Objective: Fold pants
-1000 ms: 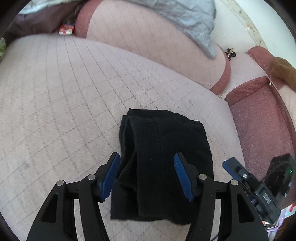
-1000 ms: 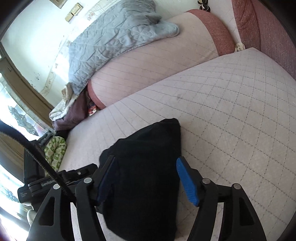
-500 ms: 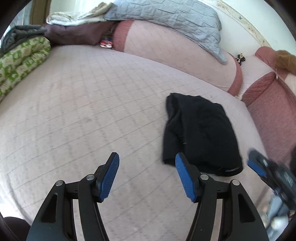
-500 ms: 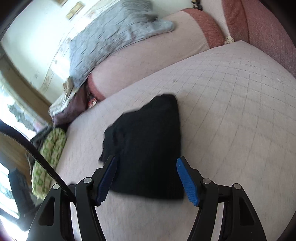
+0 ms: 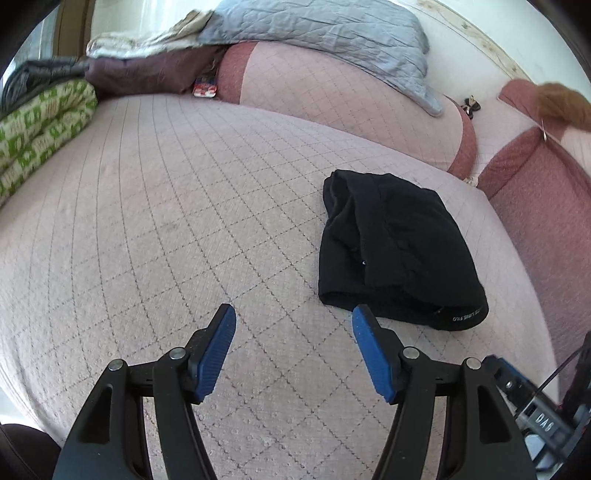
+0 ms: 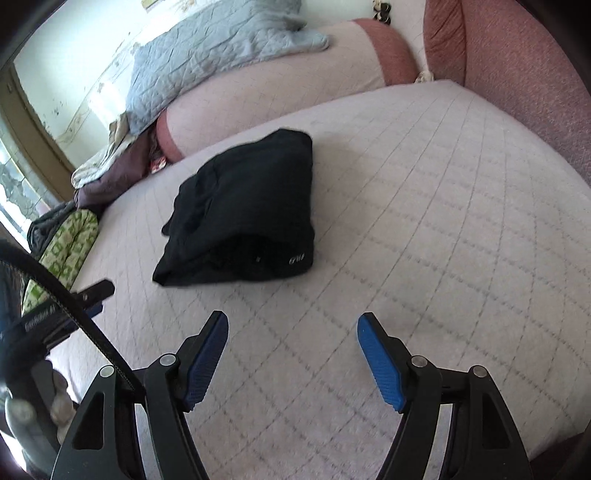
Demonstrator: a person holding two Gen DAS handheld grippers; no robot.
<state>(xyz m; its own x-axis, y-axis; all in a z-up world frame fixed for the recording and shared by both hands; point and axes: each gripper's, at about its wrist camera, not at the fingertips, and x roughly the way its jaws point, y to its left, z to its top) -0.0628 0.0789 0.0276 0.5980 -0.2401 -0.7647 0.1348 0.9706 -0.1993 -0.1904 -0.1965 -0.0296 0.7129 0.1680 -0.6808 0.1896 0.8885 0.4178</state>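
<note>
Quilted pale-pink mattress (image 5: 155, 206) fills both views and serves as the landmark; a long bolster (image 5: 332, 96) lies along its far edge, with a grey-blue quilt (image 5: 325, 33) draped over the bolster; a green-patterned folded blanket (image 5: 40, 122) lies at the mattress's far left edge; the black pants (image 5: 395, 247), folded into a compact bundle, lie flat on the mattress towards its far right side, near the bolster. Left tongs (image 5: 293, 332) hover above the mattress, nearer than the pants, blue pads spread and having just widened, nothing between them; right tongs (image 6: 291, 336) likewise hover over bare mattress on the near side of the pants (image 6: 243, 218), pads spread, just widened, gripping nothing.
</note>
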